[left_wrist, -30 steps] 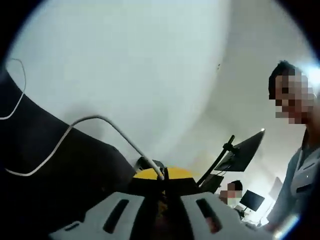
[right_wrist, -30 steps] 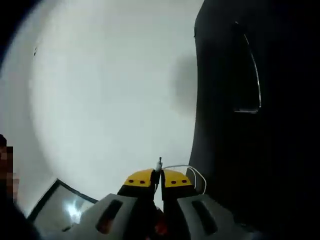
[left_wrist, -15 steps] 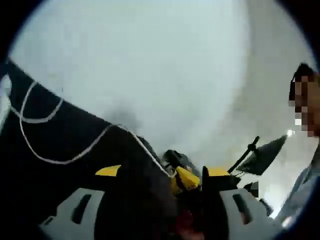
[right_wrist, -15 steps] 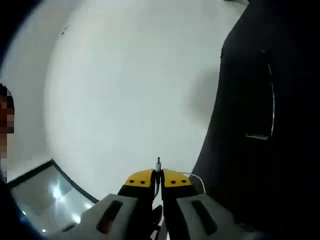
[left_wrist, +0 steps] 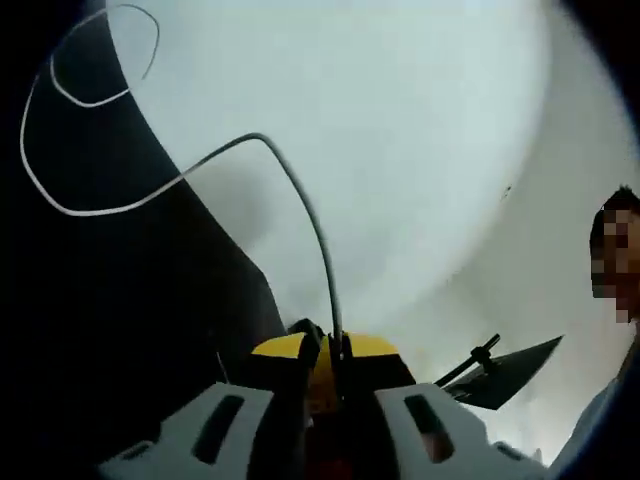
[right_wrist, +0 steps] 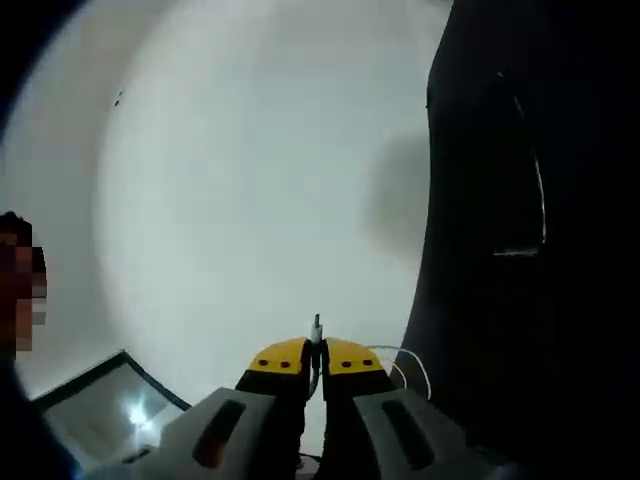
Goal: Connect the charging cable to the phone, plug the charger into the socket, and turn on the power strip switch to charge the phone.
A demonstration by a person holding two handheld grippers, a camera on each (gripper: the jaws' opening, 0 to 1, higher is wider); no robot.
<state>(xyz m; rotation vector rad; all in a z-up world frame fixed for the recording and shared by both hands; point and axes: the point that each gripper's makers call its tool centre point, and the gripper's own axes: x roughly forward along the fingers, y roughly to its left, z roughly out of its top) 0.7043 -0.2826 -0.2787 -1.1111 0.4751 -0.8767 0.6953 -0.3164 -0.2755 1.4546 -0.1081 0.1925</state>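
Thin white charging cable (left_wrist: 300, 210) sits pinched in the left gripper (left_wrist: 325, 350); its small metal plug (right_wrist: 317, 328) in the right gripper's (right_wrist: 315, 355) clenched jaws could slip askew if tugged.

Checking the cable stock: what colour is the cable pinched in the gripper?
White, clearest in the left gripper view, where the cable loops up from the jaws.

A thin, smooth white plastic-sheathed cable (left_wrist: 300, 200) rises from the left tool (left_wrist: 325, 350); its yellow pads look matt. The right tool (right_wrist: 316, 358) pinches a shiny metal-tipped white plug (right_wrist: 317, 328).
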